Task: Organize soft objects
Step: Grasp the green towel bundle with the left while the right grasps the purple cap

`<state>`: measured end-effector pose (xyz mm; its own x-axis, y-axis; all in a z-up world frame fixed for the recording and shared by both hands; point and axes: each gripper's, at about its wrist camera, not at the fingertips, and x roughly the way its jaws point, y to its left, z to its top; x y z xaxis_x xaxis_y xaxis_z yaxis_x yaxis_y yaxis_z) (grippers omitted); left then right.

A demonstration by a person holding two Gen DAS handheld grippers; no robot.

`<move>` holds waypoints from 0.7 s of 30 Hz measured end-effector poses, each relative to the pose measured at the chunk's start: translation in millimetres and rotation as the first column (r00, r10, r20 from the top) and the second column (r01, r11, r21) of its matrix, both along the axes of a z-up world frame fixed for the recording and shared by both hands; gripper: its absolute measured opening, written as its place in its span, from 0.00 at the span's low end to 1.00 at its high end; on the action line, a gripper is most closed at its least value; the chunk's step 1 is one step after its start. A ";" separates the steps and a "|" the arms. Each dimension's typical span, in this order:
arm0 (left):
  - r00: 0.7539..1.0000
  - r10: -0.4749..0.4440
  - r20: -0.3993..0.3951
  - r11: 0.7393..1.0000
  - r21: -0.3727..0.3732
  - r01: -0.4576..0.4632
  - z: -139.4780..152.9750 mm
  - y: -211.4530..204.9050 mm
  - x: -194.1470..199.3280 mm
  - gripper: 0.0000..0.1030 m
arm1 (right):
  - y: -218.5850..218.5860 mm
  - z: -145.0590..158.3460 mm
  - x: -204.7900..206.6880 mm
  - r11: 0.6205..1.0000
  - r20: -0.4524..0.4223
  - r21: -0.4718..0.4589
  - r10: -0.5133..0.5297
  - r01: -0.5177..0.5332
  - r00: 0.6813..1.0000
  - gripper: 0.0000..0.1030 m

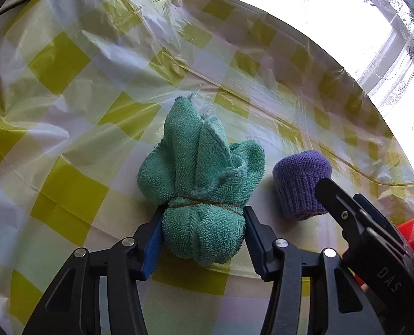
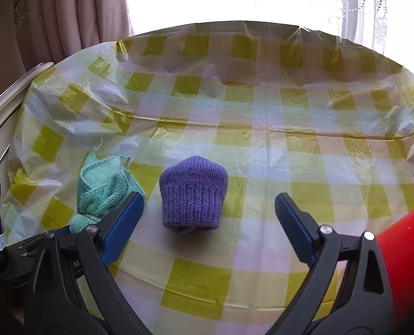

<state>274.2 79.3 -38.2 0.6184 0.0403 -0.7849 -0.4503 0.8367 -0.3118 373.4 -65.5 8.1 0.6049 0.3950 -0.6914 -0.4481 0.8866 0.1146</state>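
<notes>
A green terry towel bundle [image 1: 201, 184], tied with a band, rests on the checked tablecloth [image 1: 67, 106]. My left gripper [image 1: 202, 217] is shut on its lower knot, pads pressed on both sides. A purple knitted piece [image 1: 300, 184] sits just to its right. In the right wrist view the purple knit [image 2: 193, 195] lies on the cloth between and slightly ahead of the fingers of my right gripper [image 2: 209, 203], which is open and empty. The green towel [image 2: 100, 189] shows at the left behind my left finger [image 2: 126, 220].
A red object [image 2: 408, 256] stands at the right edge, close to my right gripper; it also shows in the left wrist view [image 1: 413, 229]. The yellow-and-white plastic cloth [image 2: 263, 111] covers a round table. A curtain [image 2: 75, 11] and bright window lie beyond the far edge.
</notes>
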 end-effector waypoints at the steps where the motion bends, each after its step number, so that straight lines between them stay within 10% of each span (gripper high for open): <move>1: 1.000 0.015 0.009 1.000 0.003 -0.015 -0.2 1.5 -2.9 0.51 | 1.6 -3.8 2.7 1.000 -0.013 0.002 0.003 -0.003 1.000 0.93; 8: 0.993 0.114 0.037 0.993 0.034 -0.115 0.9 19.6 -22.1 0.50 | 13.3 -23.7 16.4 0.999 -0.048 -0.020 0.027 -0.028 0.998 0.90; 13: 0.994 0.103 0.033 0.990 0.094 -0.106 1.0 11.2 -21.0 0.50 | 24.5 -40.0 22.1 0.997 -0.089 -0.042 0.056 -0.060 0.994 0.60; 21: 0.995 0.097 0.033 0.988 0.116 -0.100 5.7 3.2 -25.7 0.50 | 15.7 -30.2 -2.0 0.998 -0.029 -0.055 0.038 -0.040 0.999 0.55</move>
<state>248.5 82.5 -32.5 0.6279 0.1932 -0.7539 -0.5250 0.8203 -0.2271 371.5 -49.9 -22.1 0.5697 0.3786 -0.7295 -0.4797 0.8739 0.0789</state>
